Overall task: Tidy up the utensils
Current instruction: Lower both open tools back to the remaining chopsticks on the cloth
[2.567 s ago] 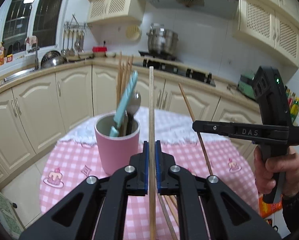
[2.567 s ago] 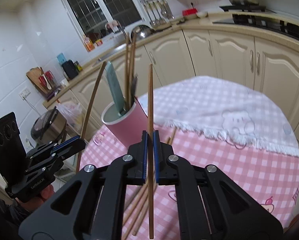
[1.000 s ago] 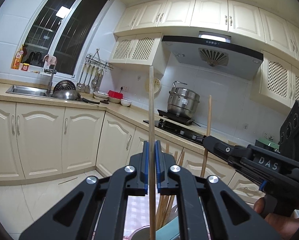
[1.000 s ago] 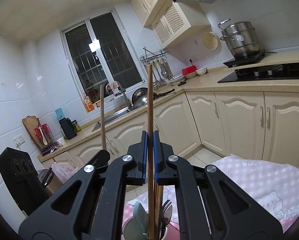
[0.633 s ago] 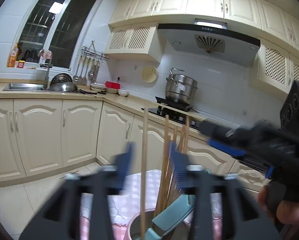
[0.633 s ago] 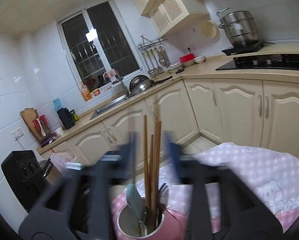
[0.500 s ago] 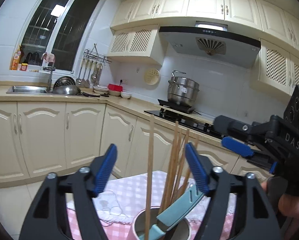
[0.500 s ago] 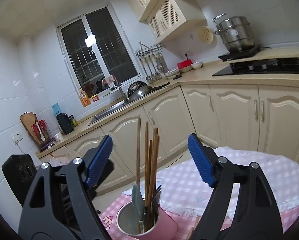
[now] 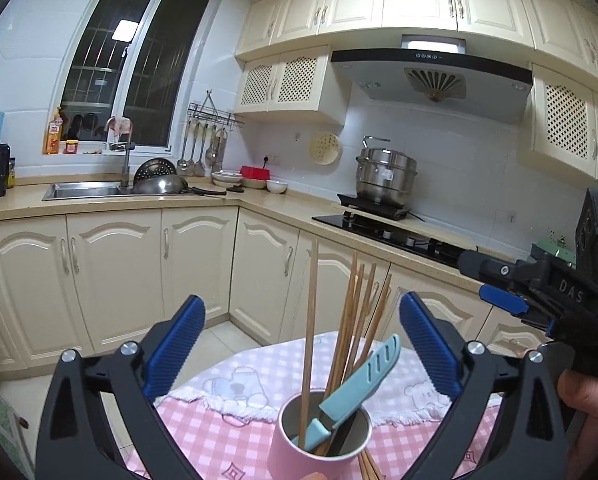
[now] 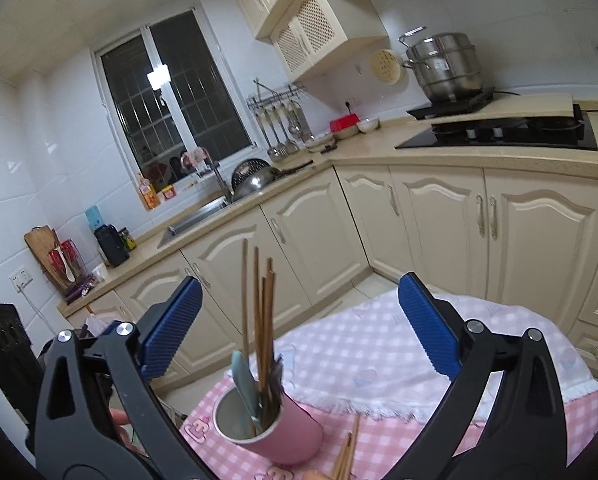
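A pink cup [image 9: 299, 452] [image 10: 295, 436] stands on the pink checked tablecloth [image 9: 219, 432] [image 10: 399, 436]. It holds several wooden chopsticks [image 9: 353, 320] [image 10: 259, 320] and a teal knife [image 9: 363, 376] [image 10: 243, 380]. My left gripper [image 9: 301, 312] hovers above and in front of the cup. Its jaws are opening wide, and no pad touches anything. My right gripper [image 10: 299, 292] [image 9: 475, 276] hangs on the other side of the cup, jaws opening too, gripping nothing. Loose chopsticks [image 9: 369, 468] [image 10: 347, 456] lie by the cup. The left gripper's body [image 10: 3, 352] shows at the far left.
A white fringed cloth [image 10: 379, 352] covers the table's far part. Cream cabinets [image 9: 115, 268] run around the room under a counter with a sink [image 9: 83, 190], a hob [image 9: 379, 228] and a steel pot [image 9: 385, 176]. A hand [image 9: 587, 400] holds the right gripper.
Both grippers went from shut on one chopstick each to wide open. The two chopsticks now stand in the cup with the others. Both grippers drew back a little from the cup.
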`<control>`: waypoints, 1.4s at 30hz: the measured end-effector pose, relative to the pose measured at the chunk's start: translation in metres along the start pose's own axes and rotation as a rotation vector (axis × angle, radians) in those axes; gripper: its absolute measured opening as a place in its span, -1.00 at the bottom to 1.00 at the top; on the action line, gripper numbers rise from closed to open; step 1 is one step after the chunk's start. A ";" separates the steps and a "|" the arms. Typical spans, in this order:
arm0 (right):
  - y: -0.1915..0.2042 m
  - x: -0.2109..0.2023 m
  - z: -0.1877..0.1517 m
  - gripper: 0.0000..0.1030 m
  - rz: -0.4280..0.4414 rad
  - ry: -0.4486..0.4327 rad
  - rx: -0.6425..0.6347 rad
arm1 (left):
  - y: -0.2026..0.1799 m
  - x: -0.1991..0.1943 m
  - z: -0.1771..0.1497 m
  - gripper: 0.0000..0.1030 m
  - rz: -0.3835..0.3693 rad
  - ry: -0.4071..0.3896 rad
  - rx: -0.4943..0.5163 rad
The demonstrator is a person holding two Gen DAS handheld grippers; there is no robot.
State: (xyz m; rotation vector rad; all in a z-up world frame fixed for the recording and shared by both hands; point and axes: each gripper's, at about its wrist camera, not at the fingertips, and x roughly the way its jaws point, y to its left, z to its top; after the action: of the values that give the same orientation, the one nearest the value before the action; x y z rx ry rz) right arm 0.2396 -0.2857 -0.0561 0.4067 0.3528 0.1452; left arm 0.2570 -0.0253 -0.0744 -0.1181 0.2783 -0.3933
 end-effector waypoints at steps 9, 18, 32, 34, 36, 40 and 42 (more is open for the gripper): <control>-0.014 -0.008 -0.009 0.88 -0.046 0.080 -0.019 | -0.016 -0.018 -0.004 0.86 0.015 0.045 0.025; -0.027 -0.011 -0.020 0.88 -0.072 0.153 -0.031 | -0.027 -0.025 -0.016 0.86 0.013 0.101 0.052; -0.045 -0.004 -0.055 0.88 -0.135 0.336 -0.034 | -0.031 -0.019 -0.053 0.86 0.005 0.251 0.085; -0.048 -0.002 -0.063 0.88 -0.141 0.371 -0.036 | -0.032 -0.017 -0.061 0.86 0.008 0.276 0.090; -0.050 0.001 -0.072 0.88 -0.153 0.405 -0.042 | -0.032 -0.014 -0.069 0.86 0.012 0.307 0.097; -0.054 0.004 -0.086 0.88 -0.160 0.460 -0.047 | -0.035 -0.008 -0.082 0.86 0.012 0.365 0.118; -0.054 0.005 -0.094 0.88 -0.162 0.485 -0.056 | -0.037 -0.004 -0.090 0.86 0.011 0.401 0.132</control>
State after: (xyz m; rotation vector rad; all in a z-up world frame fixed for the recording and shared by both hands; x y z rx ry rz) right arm 0.2137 -0.3002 -0.1605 0.2828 0.8546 0.0937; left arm 0.2136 -0.0627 -0.1531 0.0944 0.6461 -0.4222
